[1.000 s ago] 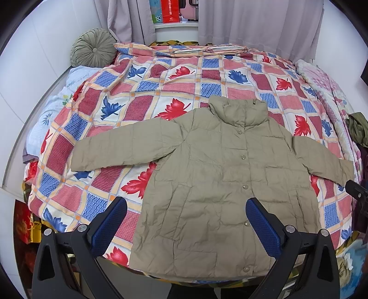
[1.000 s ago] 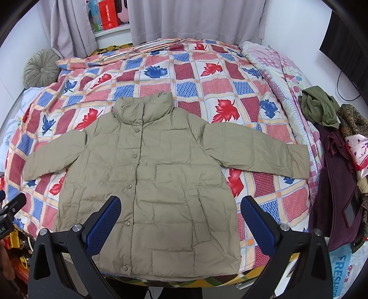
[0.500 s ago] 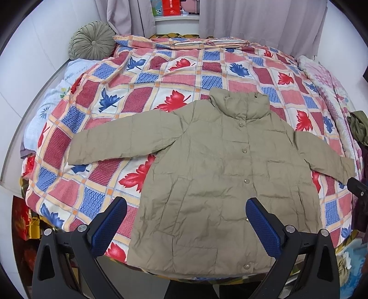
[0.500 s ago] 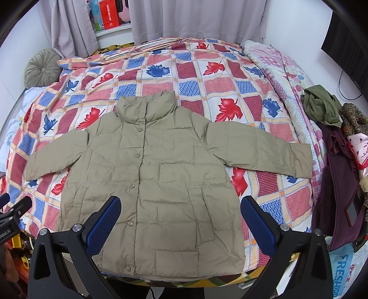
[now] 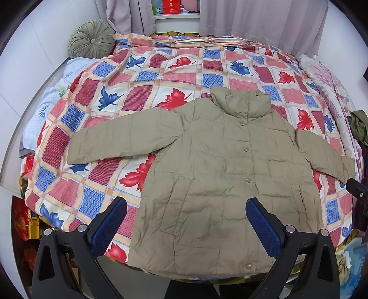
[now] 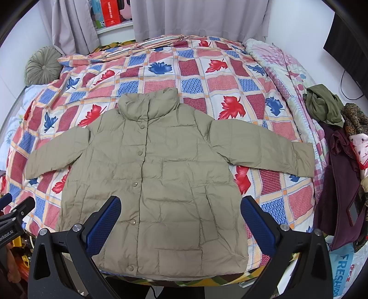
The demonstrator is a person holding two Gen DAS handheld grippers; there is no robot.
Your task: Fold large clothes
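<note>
The jacket (image 5: pixel 220 174) lay flat and buttoned, front up, at the near edge of the bed (image 5: pixel 161 76), its hem at that edge and both sleeves spread sideways, so every fold line could be reached. The left gripper (image 5: pixel 186 226) and right gripper (image 6: pixel 180 222) hung above the hem, jaws wide apart, holding nothing.

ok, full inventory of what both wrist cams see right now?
puffer jacket: 1, khaki, flat on the bed, buttoned, sleeves spread
quilt: 1, red/blue leaf patchwork, covering the bed
round cushion: 1, grey-green, far left corner
curtains: grey, behind the bed
red box: 1, windowsill
clothes pile: green, maroon, patterned; right bed edge
left tool: open, above the jacket hem
right tool: open, above the jacket hem
</note>
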